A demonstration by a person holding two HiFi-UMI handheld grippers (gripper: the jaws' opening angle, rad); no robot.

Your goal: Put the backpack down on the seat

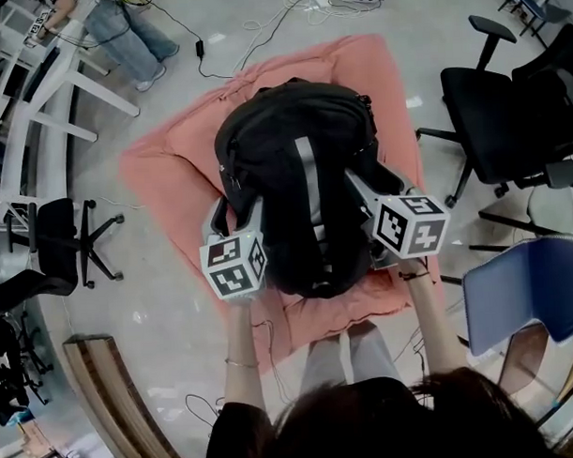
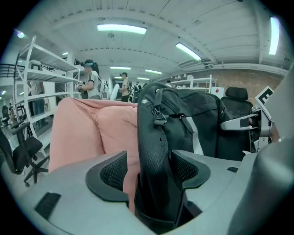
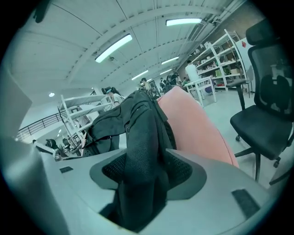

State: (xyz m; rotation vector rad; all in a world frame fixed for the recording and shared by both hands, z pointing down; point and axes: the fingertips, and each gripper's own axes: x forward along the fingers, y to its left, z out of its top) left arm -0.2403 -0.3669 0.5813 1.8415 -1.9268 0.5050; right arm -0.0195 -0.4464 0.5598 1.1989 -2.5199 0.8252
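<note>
A black backpack with a grey stripe lies on the pink cushioned seat on the floor. My left gripper is at the pack's left side and my right gripper at its right side. In the left gripper view the jaws stand wide with a black mesh shoulder strap between them; pink seat shows in the gap beside the left pad. In the right gripper view the jaws also stand wide, and a strap hangs loosely between the pads.
A black office chair stands to the right and a blue chair at the near right. White shelving and a small black chair are on the left. A person stands at the far left. Cables run across the floor.
</note>
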